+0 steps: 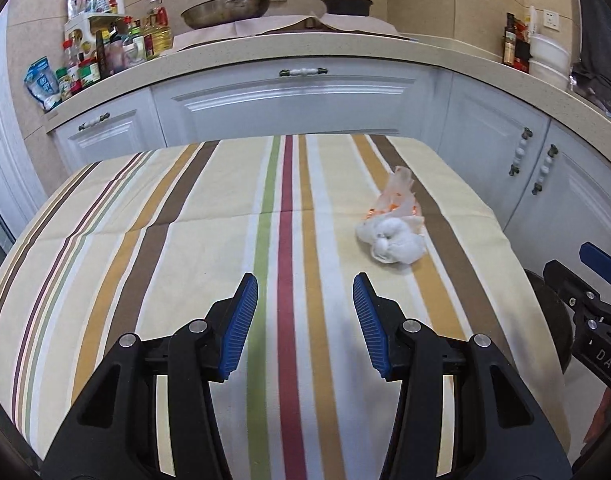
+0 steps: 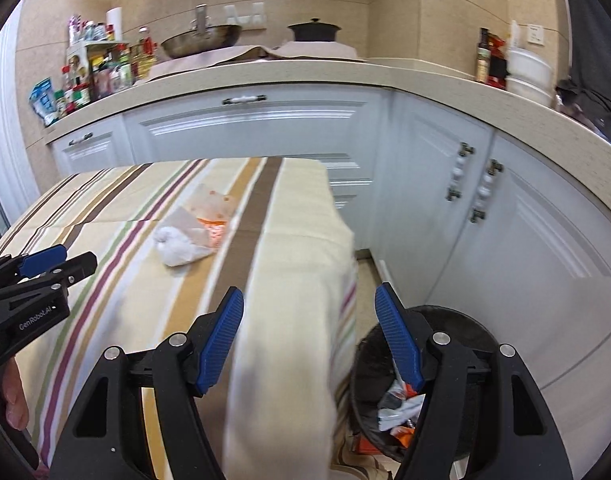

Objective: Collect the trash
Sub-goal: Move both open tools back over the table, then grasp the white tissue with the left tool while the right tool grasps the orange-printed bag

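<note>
left wrist view: showing the left gripper (image 1: 305,300) standing partly open, blue pads apart with nothing between them, hovering over the striped tablecloth (image 1: 145,240). looking ahead and to the right of those jaws, finding the trash bundle (image 1: 393,232) lying on the cloth: a crumpled white tissue wad touching a thin translucent wrapper with orange print, well apart from the pads. catching the right gripper (image 1: 601,276) at the far right edge. right wrist view: showing the right gripper (image 2: 309,320) also standing open and holding nothing, hanging over the draped corner of the table, with the trash bundle (image 2: 193,232) up and to the left on the cloth and the left gripper (image 2: 45,264) entering at the left edge, a hand (image 2: 9,400) just visible beneath it. noting the dark trash bin (image 2: 457,320) on the floor just beside the table, below the right jaws, already holding crumpled wrappers. judging the bundle as very light, soft and crushable, likely collapsing under any squeeze, not fragile; the film probably slippery and springy, the tissue more grippy. judging the best hold as across the tissue wad where it meets the wrapper, pinching both layers together so neither piece drops away; risking loose pieces separating, or the cloth bunching up if the pads go too low.
</note>
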Motion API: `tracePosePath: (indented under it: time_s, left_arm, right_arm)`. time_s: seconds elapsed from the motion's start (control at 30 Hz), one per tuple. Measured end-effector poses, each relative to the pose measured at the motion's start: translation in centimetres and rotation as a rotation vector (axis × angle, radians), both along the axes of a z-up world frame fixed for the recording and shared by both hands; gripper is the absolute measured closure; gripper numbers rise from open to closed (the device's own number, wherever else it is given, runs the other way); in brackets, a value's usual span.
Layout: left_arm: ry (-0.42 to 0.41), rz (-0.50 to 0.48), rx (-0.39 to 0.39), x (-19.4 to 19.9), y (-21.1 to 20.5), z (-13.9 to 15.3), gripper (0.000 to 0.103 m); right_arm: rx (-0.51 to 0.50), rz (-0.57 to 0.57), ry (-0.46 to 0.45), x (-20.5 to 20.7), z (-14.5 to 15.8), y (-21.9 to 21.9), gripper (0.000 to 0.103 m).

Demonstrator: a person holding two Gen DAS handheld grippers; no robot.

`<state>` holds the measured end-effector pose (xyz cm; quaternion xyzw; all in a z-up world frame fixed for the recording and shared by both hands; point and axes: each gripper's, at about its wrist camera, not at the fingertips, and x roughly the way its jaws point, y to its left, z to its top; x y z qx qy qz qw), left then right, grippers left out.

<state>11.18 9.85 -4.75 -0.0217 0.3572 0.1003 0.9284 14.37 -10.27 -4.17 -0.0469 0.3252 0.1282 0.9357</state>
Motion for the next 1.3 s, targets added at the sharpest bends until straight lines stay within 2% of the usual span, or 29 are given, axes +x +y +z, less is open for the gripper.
tracePosePath:
  time_s: [0.3,0.6,0.77,1.0,1.03,1.1,1.13,1.23,1.3]
  left_arm:
    - [0.005,-0.032,-0.004,1.5,-1.1,-0.4,0.048]
    - [0.038,-0.084,0.023,5.3,-4.3,-0.9,0.036]
    - [0.066,-0.079,0.040,7.4,-5.2,-1.5,0.031]
    - [0.115,-0.081,0.055,9.0,-5.7,-2.8,0.031]
    - [0.121,-0.084,0.054,9.1,-5.7,-3.0,0.031]
    - [0.132,-0.091,0.039,9.3,-5.6,-3.2,0.047]
    - [0.135,-0.095,0.029,9.3,-5.5,-3.2,0.061]
    - [0.132,-0.106,0.016,9.2,-5.2,-3.2,0.071]
    - [0.115,-0.101,0.024,8.8,-4.9,-3.0,0.072]
  right_arm:
    - [-0.002,0.013,0.018,0.8,-0.4,0.7,0.036]
    - [0.020,-0.033,0.031,1.6,-0.7,-2.0,0.036]
    - [0.036,-0.051,0.027,2.1,-0.8,-3.5,0.035]
    - [0.056,-0.061,0.036,3.0,-1.4,-4.7,0.033]
    - [0.057,-0.060,0.037,3.0,-1.4,-4.7,0.033]
    - [0.058,-0.059,0.040,3.1,-1.6,-4.7,0.033]
    - [0.058,-0.058,0.042,3.2,-1.6,-4.7,0.033]
    - [0.055,-0.051,0.045,3.3,-1.6,-4.4,0.033]
    - [0.051,-0.044,0.044,3.4,-1.6,-4.2,0.033]
